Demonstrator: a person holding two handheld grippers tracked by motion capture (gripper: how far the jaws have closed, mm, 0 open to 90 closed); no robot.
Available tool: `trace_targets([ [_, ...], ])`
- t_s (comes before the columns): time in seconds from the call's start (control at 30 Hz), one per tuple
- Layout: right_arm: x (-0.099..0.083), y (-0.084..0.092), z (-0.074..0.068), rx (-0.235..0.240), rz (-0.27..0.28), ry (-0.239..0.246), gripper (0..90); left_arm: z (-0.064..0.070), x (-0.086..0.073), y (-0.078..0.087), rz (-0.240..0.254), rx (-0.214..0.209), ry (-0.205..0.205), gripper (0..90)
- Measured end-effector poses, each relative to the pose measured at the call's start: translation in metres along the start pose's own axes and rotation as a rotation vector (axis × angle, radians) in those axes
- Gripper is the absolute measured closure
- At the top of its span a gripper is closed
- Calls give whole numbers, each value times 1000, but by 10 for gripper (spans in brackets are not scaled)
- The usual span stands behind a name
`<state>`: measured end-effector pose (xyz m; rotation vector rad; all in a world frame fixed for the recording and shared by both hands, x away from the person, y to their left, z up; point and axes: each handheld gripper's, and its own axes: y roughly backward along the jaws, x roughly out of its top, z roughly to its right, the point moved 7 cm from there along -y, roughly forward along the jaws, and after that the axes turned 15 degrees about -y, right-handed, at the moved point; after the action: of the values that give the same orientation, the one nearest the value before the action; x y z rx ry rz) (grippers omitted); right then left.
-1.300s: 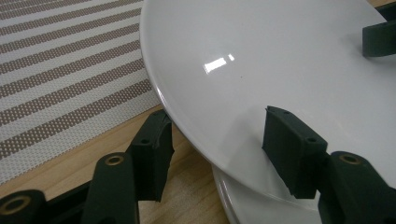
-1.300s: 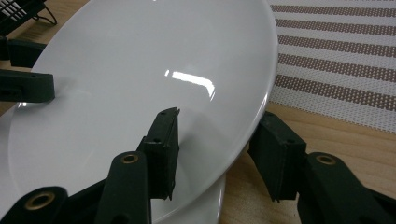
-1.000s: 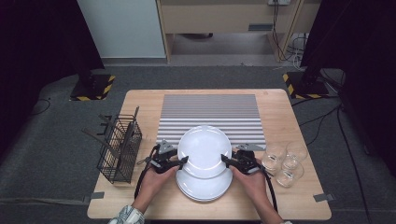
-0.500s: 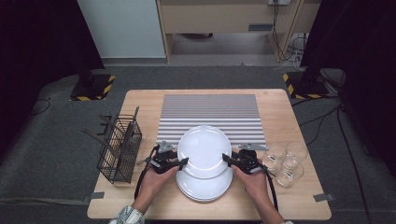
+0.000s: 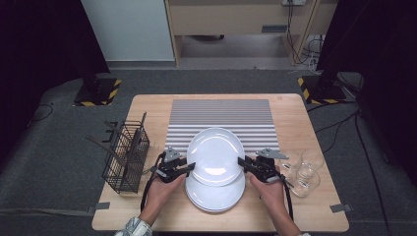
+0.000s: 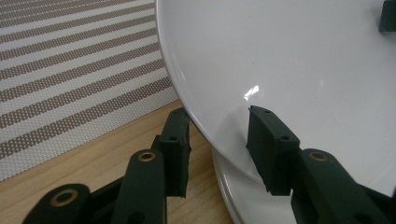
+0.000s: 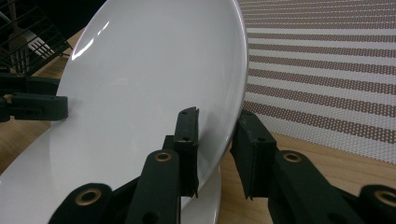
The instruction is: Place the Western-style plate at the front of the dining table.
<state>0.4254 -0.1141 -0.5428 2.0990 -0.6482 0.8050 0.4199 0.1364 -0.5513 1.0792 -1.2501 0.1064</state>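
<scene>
A white plate lies askew on top of a stack of white plates, shifted toward the far side. My left gripper straddles the top plate's left rim. One jaw is under the rim and one over it, and they have just been closing. They still stand wider than the rim. My right gripper is at the right rim. Its jaws have also just been closing, and its pads now pinch the rim. The lower plate shows beneath.
A striped mat lies beyond the plates. To the left stands a black wire basket holding utensils. Several clear glasses stand just right of my right hand. Bare wood runs along the table's near edge.
</scene>
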Motion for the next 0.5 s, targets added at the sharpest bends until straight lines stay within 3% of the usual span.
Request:
trace_targets([
  [0.27, 4, 4, -4, 22, 14, 10, 746, -4, 4, 7, 21, 51, -7, 661],
  [0.3, 4, 4, -4, 21, 16, 11, 746, -6, 5, 7, 31, 59, -22, 666],
  [0.33, 4, 4, -3, 21, 14, 9, 747, -4, 5, 8, 31, 48, -5, 671],
  [0.5, 6, 6, -3, 23, 21, 11, 752, -5, 8, 12, 46, 42, -5, 696],
])
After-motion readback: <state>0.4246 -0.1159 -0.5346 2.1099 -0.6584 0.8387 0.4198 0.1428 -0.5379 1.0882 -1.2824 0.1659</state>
